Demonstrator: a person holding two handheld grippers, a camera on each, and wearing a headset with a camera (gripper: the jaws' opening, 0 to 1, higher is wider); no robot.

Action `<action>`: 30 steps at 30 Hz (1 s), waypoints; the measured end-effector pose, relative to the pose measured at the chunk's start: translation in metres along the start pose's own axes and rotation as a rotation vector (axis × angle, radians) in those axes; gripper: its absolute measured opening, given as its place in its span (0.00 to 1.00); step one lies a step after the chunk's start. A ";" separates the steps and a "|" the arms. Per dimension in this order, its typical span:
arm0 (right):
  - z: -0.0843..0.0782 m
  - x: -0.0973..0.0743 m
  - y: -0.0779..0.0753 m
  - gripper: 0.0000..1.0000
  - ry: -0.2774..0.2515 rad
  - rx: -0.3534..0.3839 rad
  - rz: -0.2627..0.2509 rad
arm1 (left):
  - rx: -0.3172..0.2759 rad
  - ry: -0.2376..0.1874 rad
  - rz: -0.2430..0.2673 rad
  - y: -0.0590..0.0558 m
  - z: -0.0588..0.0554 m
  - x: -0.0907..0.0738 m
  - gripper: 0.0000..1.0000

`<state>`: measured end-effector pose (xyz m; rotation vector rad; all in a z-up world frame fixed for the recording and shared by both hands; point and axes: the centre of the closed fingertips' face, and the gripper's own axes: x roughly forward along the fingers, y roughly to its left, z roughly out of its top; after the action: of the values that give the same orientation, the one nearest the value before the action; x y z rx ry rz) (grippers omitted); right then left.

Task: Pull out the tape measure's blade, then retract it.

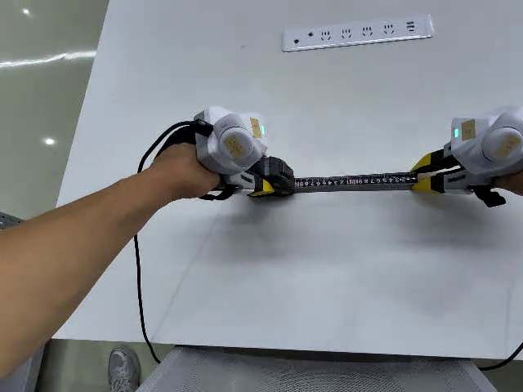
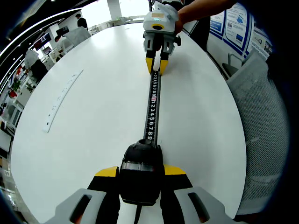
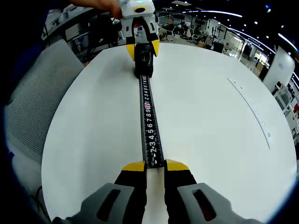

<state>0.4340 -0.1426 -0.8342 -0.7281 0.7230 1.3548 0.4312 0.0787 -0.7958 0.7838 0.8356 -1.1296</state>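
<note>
Black tape measure [image 1: 274,175], dark numbered blade [image 1: 355,181] out

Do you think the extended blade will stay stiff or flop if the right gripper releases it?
Probably stiffish: the blade runs straight from the tape measure case to the right gripper without sag. Being thin, it may buckle or whip if released.

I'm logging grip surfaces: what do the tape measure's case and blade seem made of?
Case: probably black plastic or rubber, matte with slight sheen. Blade: thin flat dark strip with printed white numerals, likely coated steel, though the look alone can't confirm.
</note>
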 end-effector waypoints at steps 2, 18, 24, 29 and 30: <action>-0.003 -0.002 -0.001 0.09 0.005 -0.001 -0.003 | 0.000 0.001 -0.001 0.000 0.000 0.000 0.29; -0.019 -0.013 -0.004 0.09 0.021 0.005 -0.005 | 0.000 0.002 -0.002 -0.001 0.001 -0.001 0.29; -0.018 -0.013 -0.003 0.09 0.022 0.001 0.002 | 0.002 -0.001 -0.005 -0.002 0.001 -0.001 0.29; -0.016 -0.012 -0.001 0.09 0.047 -0.013 0.006 | -0.003 -0.001 0.001 -0.002 0.001 -0.001 0.30; -0.016 -0.012 -0.002 0.10 0.051 -0.012 0.008 | -0.005 -0.003 0.001 -0.002 0.001 -0.001 0.30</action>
<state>0.4348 -0.1626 -0.8339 -0.7720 0.7597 1.3533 0.4295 0.0776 -0.7949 0.7779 0.8357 -1.1271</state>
